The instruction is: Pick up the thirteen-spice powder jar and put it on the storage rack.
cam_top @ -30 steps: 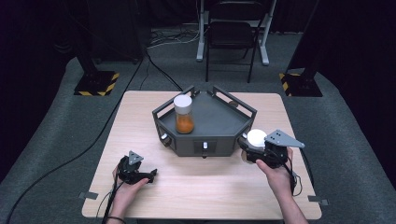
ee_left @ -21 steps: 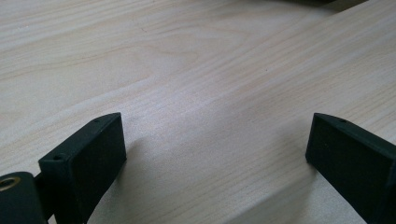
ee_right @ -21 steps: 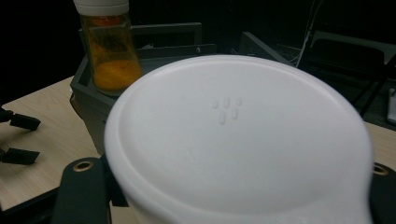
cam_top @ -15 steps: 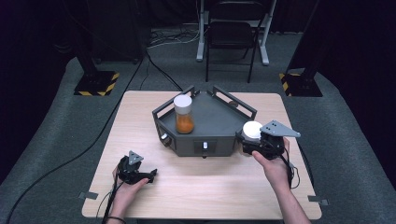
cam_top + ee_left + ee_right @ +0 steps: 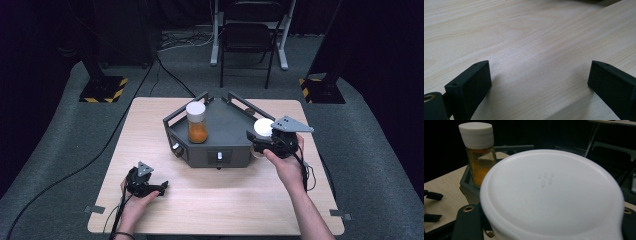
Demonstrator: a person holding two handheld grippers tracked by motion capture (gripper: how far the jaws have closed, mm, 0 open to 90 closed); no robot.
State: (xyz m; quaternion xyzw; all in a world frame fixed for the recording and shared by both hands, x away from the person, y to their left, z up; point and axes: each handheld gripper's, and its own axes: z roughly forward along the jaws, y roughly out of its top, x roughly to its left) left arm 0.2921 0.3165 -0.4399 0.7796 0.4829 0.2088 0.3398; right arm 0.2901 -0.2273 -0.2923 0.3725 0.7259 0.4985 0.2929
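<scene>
The wooden table (image 5: 215, 200) carries a dark, angular tray (image 5: 220, 142) w/ raised rails, set near the middle. On the tray, towards its left-rear part, a jar (image 5: 197, 122) w/ orange contents and a white cap is stood upright; in the right gripper view the same jar (image 5: 477, 152) is seen beyond the carried item, apart from it.

A second container, a white-lidded jar (image 5: 263, 131), is held by the right gripper (image 5: 267, 142) at the tray's right-front edge, approx. over the rail. Its broad white lid (image 5: 551, 197) is seen close up in the right gripper view. The right gripper is clenched on this jar; the body under the lid is mostly hidden, so contents cannot be told. Whether the jar's base is clear of the rail cannot be told from above.

The left gripper (image 5: 150, 187) is rested on the table at front left, well apart from the tray; in the left gripper view its jaws are seen spread wide w/ bare wood between them, i.e. released, nothing grasped.

Step in hand, as judged: the white-lidded jar is in transit onto the tray, to be set down beside the orange one. Not yet placed.

Next move, as judged: the jar is to be carried inward over the rail w/ enough clearance, kept upright, and lowered onto a bare part of the tray floor, clear of the other jar. Only once the base is seated flat should the grip be released. No input is needed from the left gripper unless the tray has to be steadied.
</scene>
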